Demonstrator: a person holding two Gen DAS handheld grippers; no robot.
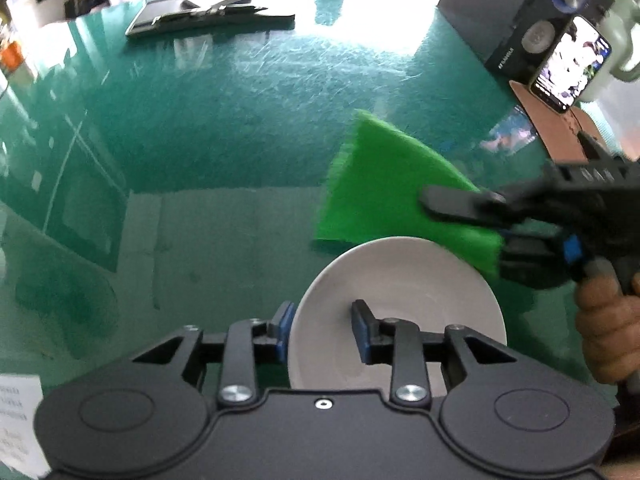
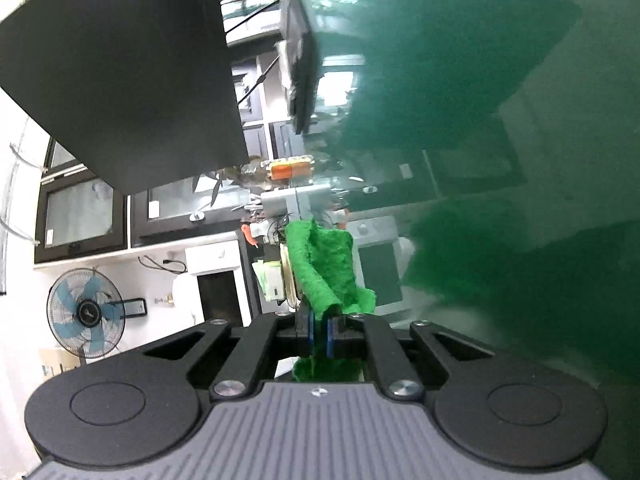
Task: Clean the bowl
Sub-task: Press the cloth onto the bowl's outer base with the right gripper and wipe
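Note:
In the left wrist view my left gripper (image 1: pixel 322 330) is shut on the rim of a white bowl (image 1: pixel 412 292), one finger outside and one inside, and holds it tilted above the green table (image 1: pixel 200 128). My right gripper (image 1: pixel 440 216) comes in from the right, shut on a bright green scouring pad (image 1: pixel 384 184) that hangs just above the bowl's far rim. In the right wrist view the right gripper (image 2: pixel 319 334) is turned on its side and pinches the crumpled pad (image 2: pixel 326 268) between its blue pads. The bowl does not show there.
A black speaker (image 1: pixel 532 12) with a phone (image 1: pixel 572 64) leaning on it stands at the far right. Flat grey devices (image 1: pixel 200 12) lie at the table's far edge. A paper label (image 1: pixel 18 424) lies at the near left. A fan (image 2: pixel 84 314) stands in the room.

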